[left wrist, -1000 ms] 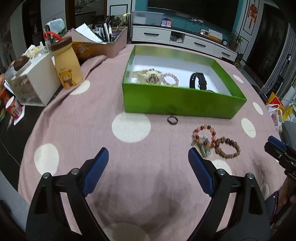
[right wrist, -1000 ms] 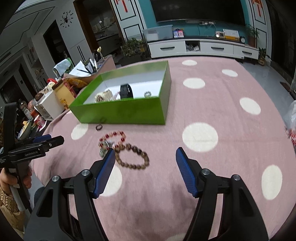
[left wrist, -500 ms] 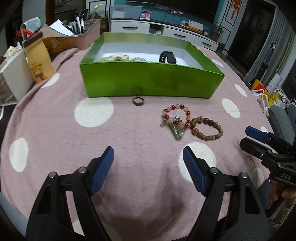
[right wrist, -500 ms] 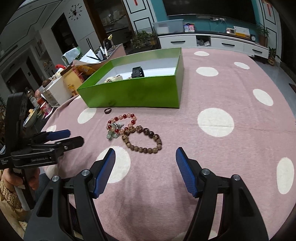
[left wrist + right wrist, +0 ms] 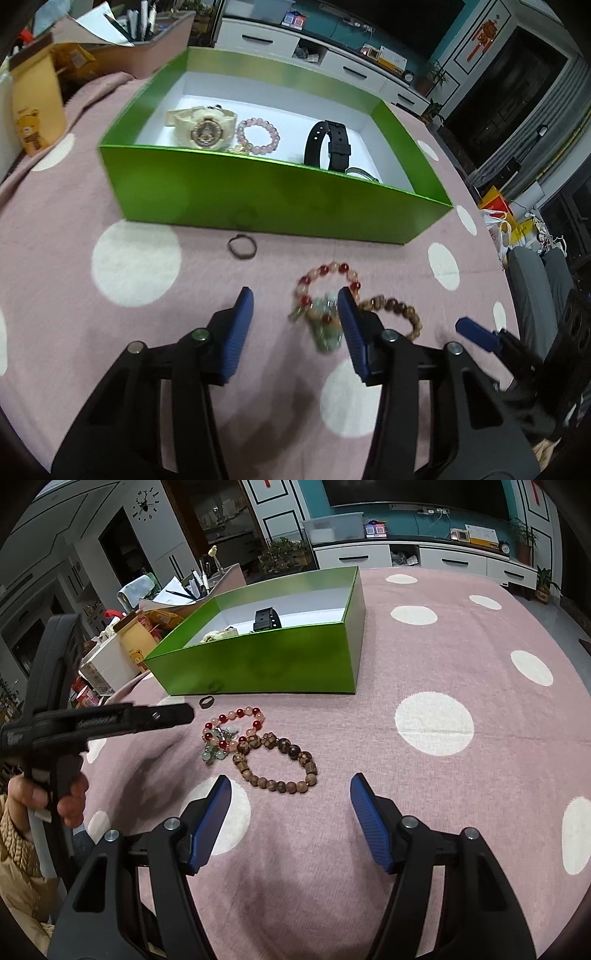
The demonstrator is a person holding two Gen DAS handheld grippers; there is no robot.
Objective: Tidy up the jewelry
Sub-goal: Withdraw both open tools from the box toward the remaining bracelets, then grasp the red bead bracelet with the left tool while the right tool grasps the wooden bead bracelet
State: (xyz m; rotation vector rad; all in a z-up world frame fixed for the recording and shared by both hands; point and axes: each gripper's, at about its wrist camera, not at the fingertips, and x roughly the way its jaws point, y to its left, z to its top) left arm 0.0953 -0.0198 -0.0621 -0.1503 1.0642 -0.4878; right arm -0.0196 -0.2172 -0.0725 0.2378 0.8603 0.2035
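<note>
Tongs status: we hold left tongs (image 5: 295,314) wide at the red bracelet (image 5: 327,291), lower centre; right tongs (image 5: 290,805) wide, empty.

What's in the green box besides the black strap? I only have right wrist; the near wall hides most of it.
Observer: A pink bead bracelet lies on the green box floor, between a cream watch and the black strap.
Operator: Left gripper jaws? It's side-on here.
Observer: The left gripper is open and empty, one fingertip overlapping the red bead bracelet in its own view.
</note>
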